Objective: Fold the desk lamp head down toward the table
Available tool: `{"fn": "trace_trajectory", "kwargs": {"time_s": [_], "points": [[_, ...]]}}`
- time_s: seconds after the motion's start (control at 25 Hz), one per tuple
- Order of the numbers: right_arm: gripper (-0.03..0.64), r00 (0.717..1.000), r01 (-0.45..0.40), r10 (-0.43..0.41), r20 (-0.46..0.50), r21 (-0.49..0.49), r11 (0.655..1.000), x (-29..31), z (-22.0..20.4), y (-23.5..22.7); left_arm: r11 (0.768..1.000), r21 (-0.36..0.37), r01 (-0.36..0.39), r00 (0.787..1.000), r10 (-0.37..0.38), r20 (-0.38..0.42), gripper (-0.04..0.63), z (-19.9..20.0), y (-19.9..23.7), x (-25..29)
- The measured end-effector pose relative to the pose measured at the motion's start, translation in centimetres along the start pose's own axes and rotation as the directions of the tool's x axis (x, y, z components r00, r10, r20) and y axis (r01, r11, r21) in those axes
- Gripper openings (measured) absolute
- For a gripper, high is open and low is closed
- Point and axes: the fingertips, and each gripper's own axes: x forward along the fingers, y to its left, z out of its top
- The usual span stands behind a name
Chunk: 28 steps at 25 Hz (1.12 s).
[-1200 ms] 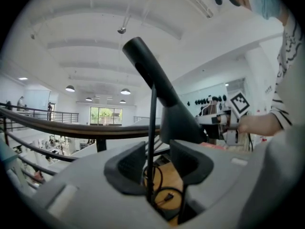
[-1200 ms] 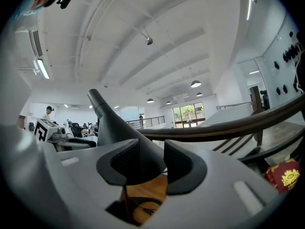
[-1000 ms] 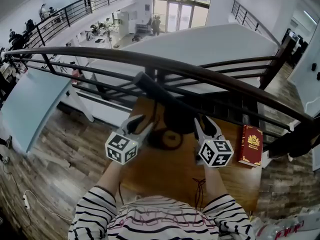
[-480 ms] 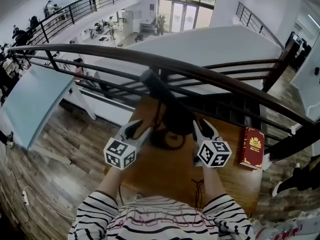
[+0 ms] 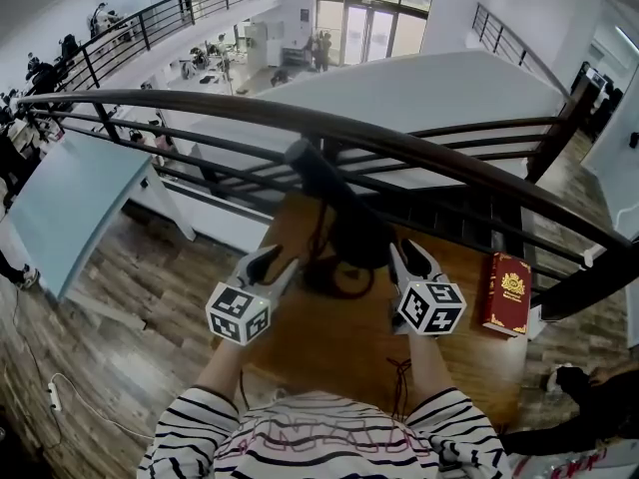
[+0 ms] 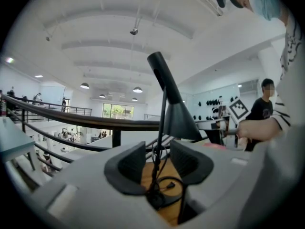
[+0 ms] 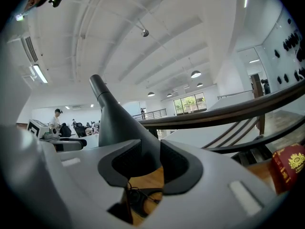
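**Head view.** The desk lamp (image 5: 349,238) stands on the wooden table (image 5: 349,357). Its lamp head (image 5: 329,190) is raised, slanting up and away from both tools. The left gripper (image 5: 274,259) sits just left of the lamp base (image 5: 334,279). The right gripper (image 5: 407,253) sits at the wide end of the head, on its right flank. A red book (image 5: 503,290) lies well to the right of the right gripper, and a railing (image 5: 439,158) runs beyond the lamp.

**Left gripper view.** The jaws stand wide apart and hold nothing. The thin stem (image 6: 163,111) and the cable (image 6: 171,185) show through the gap, ahead of the pads and untouched.

**Right gripper view.** The jaws have just been closing and now stand roughly half open, with the cone of the lamp head filling the gap. The pads appear to press on both flanks of the cone, though the wide-angle lens leaves contact at the far pad uncertain.

**Step in hand.** The grip on the head is being secured, and the fold has not yet begun.

**Next move, as judged.** The right gripper should tip the head forward and down about its hinge. Meanwhile the left gripper should close on the stem or bear on the base, so that the lamp neither slides nor topples.
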Motion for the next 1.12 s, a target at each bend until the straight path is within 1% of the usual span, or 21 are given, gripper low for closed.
{"fn": "trace_trajectory", "kwargs": {"time_s": [0.16,0.36,0.44,0.52,0.64,0.72,0.92,1.12], "points": [[0.121,1.000,0.008,-0.008,-0.008,-0.002,1.000,-0.6,-0.1,0.4,1.000,0.000,-0.009,1.000,0.009,0.006,0.154,0.0,0.0,-0.8],[0.121,1.000,0.018,-0.018,0.011,0.000,1.000,-1.6,0.2,0.5,1.000,-0.001,-0.025,1.000,0.025,0.011,0.137,-0.5,0.0,-1.4],[0.111,0.999,0.027,-0.027,0.019,-0.003,1.000,-2.0,0.1,0.8,1.000,-0.002,-0.028,1.000,0.028,0.013,0.126,-0.7,0.2,-1.6],[0.089,0.999,0.036,-0.035,0.027,-0.015,0.999,-2.3,0.1,1.2,1.000,-0.007,-0.026,1.000,0.026,0.013,0.119,-0.9,0.4,-2.0],[0.030,0.998,0.040,-0.039,0.039,-0.029,0.999,-3.1,0.1,1.9,1.000,-0.019,-0.019,1.000,0.019,0.010,0.108,-1.1,0.3,-2.4],[0.006,0.998,0.040,-0.039,0.042,-0.024,0.999,-3.6,-0.1,2.2,1.000,-0.024,-0.013,1.000,0.013,0.003,0.099,-1.3,0.0,-2.5],[0.002,0.998,0.047,-0.047,0.045,-0.006,0.999,-4.4,-1.1,3.6,0.999,-0.046,-0.005,1.000,0.005,0.004,0.066,-2.1,0.0,-3.4],[0.002,0.997,0.061,-0.061,0.043,0.008,0.998,-5.5,-2.1,4.1,0.999,-0.049,0.019,1.000,-0.019,-0.011,0.039,-3.2,-0.6,-3.8]]}}
